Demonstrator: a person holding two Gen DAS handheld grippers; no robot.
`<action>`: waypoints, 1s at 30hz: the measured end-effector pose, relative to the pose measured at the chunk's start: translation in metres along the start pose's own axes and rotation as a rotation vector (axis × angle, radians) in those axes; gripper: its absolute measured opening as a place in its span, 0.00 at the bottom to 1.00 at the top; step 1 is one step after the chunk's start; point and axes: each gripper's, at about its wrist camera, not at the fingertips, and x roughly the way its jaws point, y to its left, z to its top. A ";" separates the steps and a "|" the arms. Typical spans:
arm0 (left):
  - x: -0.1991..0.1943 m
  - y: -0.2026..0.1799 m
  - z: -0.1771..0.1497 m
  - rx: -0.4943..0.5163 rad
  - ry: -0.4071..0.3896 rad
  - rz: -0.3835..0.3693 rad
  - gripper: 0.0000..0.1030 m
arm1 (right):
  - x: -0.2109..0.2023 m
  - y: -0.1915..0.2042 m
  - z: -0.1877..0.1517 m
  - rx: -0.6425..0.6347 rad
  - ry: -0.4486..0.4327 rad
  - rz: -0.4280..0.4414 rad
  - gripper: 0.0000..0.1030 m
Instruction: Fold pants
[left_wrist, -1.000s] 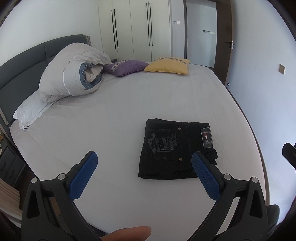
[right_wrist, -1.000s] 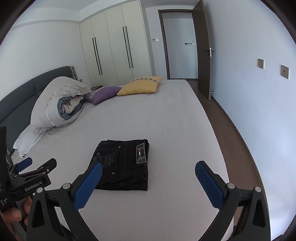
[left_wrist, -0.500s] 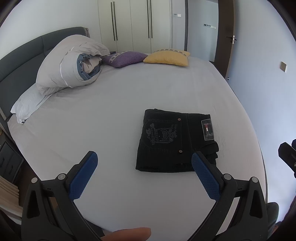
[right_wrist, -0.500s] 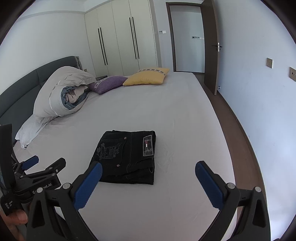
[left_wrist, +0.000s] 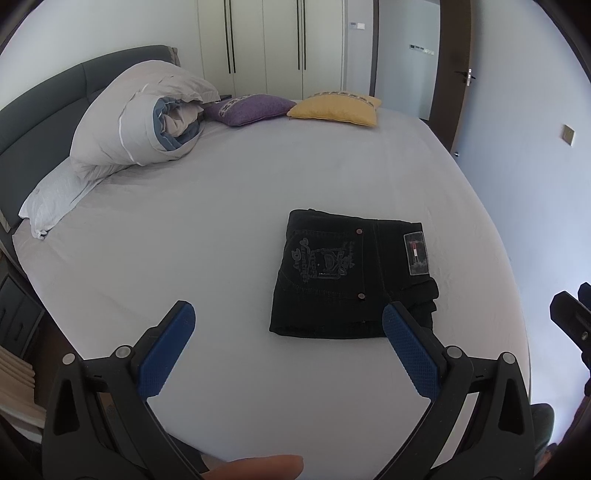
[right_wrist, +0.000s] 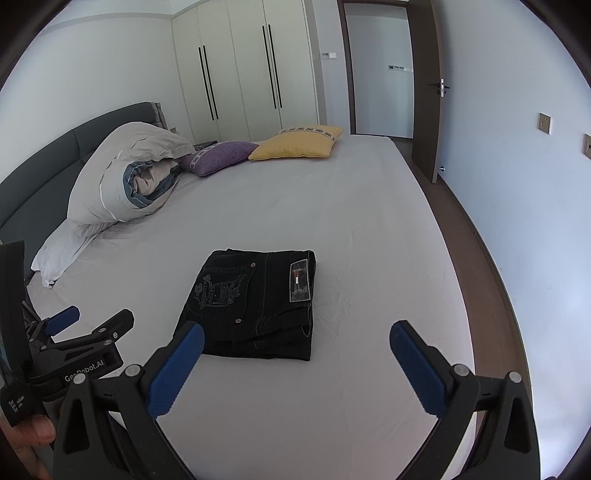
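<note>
Black pants (left_wrist: 351, 277) lie folded into a compact rectangle on the white bed (left_wrist: 221, 221), back pocket embroidery and a label facing up. They also show in the right wrist view (right_wrist: 255, 302). My left gripper (left_wrist: 288, 321) is open and empty, held above the bed's near edge, short of the pants. My right gripper (right_wrist: 295, 339) is open and empty, held above the bed just in front of the pants. The left gripper also shows at the left of the right wrist view (right_wrist: 92, 325).
A rolled duvet (left_wrist: 144, 122) on a white pillow (left_wrist: 55, 199) lies at the far left by the grey headboard. A purple cushion (left_wrist: 251, 107) and a yellow cushion (left_wrist: 336, 109) lie at the far edge. Wardrobe (right_wrist: 243, 74) and open door (right_wrist: 424, 92) stand behind.
Both grippers have drawn back and tilted slightly, so the folded pants sit a little farther away in both views. The pants have not moved. Both grippers stayed open.
</note>
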 end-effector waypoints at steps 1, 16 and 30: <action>0.001 0.000 0.000 -0.001 0.002 0.001 1.00 | 0.001 0.001 0.000 0.000 0.002 0.003 1.00; 0.008 0.004 -0.005 -0.009 0.024 -0.006 1.00 | 0.003 0.004 -0.003 0.003 0.014 0.017 1.00; 0.009 0.002 -0.007 -0.007 0.026 -0.005 1.00 | 0.004 0.005 -0.005 0.004 0.018 0.016 1.00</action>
